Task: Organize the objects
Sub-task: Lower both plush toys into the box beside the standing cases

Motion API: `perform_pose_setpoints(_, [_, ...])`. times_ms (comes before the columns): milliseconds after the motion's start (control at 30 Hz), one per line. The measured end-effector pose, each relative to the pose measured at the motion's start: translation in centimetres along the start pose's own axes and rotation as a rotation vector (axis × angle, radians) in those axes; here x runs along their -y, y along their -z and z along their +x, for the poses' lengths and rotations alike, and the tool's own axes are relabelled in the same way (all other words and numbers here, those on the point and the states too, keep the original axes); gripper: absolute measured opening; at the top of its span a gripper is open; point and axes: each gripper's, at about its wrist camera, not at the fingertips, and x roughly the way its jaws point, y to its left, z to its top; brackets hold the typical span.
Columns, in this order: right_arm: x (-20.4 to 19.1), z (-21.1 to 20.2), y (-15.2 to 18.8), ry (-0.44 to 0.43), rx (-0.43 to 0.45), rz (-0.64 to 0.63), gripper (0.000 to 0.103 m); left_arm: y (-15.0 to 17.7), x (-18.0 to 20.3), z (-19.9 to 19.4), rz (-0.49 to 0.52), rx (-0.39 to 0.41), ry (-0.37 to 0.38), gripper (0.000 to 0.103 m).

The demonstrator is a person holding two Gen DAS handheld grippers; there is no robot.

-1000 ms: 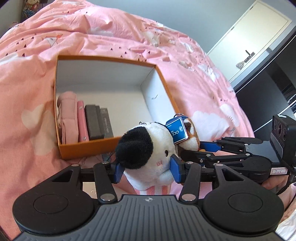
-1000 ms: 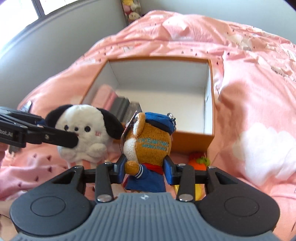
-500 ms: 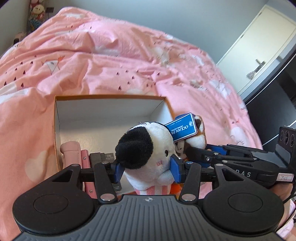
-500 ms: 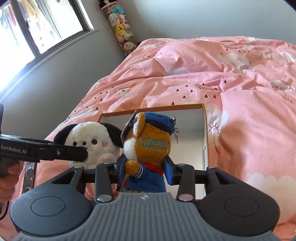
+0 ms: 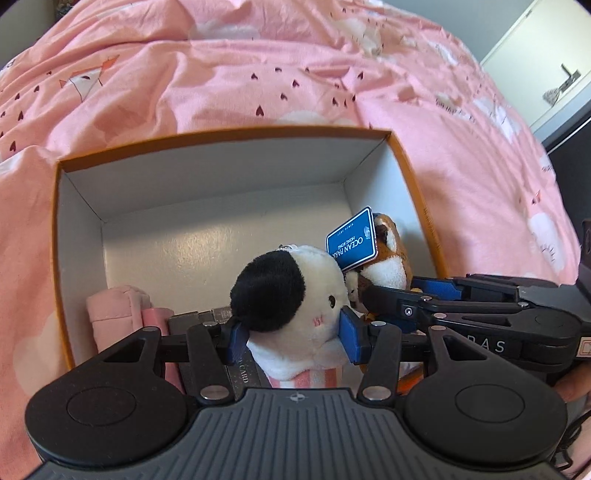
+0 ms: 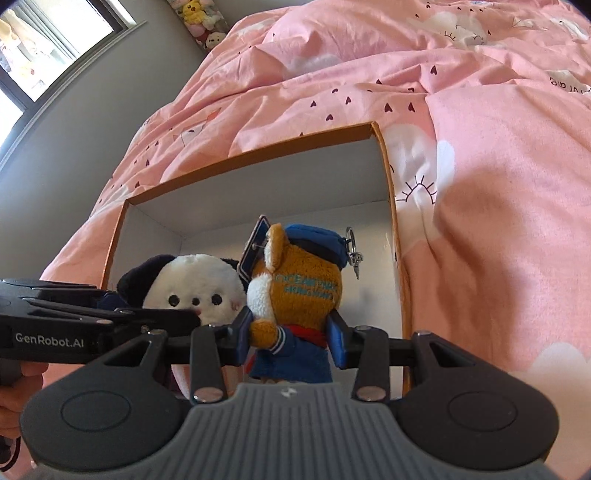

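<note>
My left gripper (image 5: 291,334) is shut on a white plush dog with black ears (image 5: 295,295), held over the open orange box (image 5: 236,134). My right gripper (image 6: 290,338) is shut on a brown plush in a blue cap and coat (image 6: 299,291), with a blue hang tag (image 5: 351,243). The two toys hang side by side over the box's white inside, the dog (image 6: 195,288) to the left of the brown plush (image 5: 388,262). The right gripper's arm (image 5: 480,302) reaches in from the right in the left wrist view.
The box sits on a pink duvet (image 5: 258,74) with hearts and clouds. Inside its left end stand a pink pouch (image 5: 114,306) and dark card cases (image 5: 199,317). A white door (image 5: 543,59) is at the far right; a window (image 6: 44,40) and stacked plush toys (image 6: 199,18) are at the far left.
Both grippers have carried their toys forward from in front of the box to over its inside. The box now fills more of both views. Both grips are unchanged.
</note>
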Motion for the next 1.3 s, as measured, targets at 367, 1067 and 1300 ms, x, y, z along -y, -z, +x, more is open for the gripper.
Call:
perform_pose_setpoints(367, [0.0,2.1,-0.6,0.037,-0.107,-0.049,0.043,-0.5,0.5,1.5,0.060,-0.074,-0.026,0.063])
perform_pose_setpoints(1067, [-2.4,5.0,-1.0,0.172,-0.186,-0.108,0.044,-0.1,-0.3,-0.9,0.163,0.075,0.079,0.051])
perform_pose_setpoints(1300, [-2.7,7.6,0.0,0.237,-0.246,-0.211,0.039,0.4,0.3,0.2,0.216,0.074,0.035,0.034])
